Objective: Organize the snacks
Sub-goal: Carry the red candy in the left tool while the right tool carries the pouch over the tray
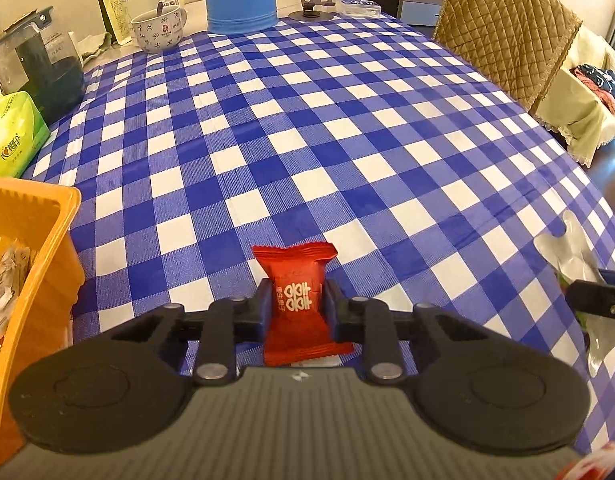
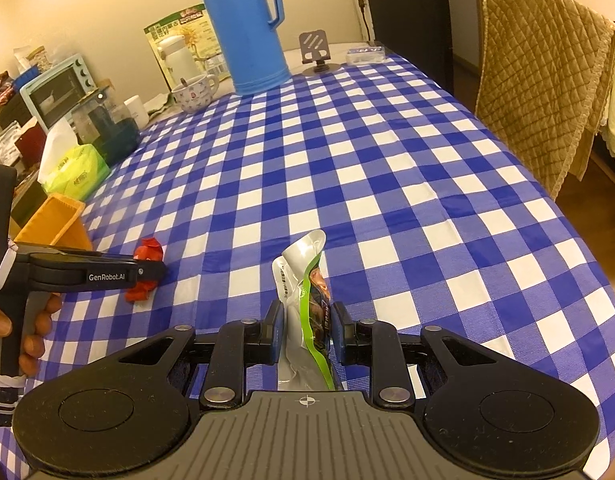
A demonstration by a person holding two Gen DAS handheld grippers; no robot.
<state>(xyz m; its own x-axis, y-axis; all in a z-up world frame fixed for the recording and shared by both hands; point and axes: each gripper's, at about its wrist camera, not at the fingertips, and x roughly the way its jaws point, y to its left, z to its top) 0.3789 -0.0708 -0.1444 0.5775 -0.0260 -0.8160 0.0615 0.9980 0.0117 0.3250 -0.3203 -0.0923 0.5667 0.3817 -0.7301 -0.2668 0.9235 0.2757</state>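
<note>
Both grabs look done: left claw (image 1: 295, 306) pinching the red snack (image 1: 297, 300), right claw (image 2: 305, 326) clamping the green-edged pouch (image 2: 307, 312), next probably carrying them left to the orange bin (image 1: 35, 240).

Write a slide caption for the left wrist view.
Left gripper pinches a red snack packet above the checked tablecloth, orange bin beside it.

Red snack packet (image 1: 297, 300), white print, crimped ends, lying lengthwise on blue-white check cloth, near edge, just right of orange basket (image 1: 47, 248). Silver-green pouch (image 2: 307, 312), partly see-through w/ brownish contents, standing on edge, top tilted right, further right. Other wrapped snacks inside basket.
</note>
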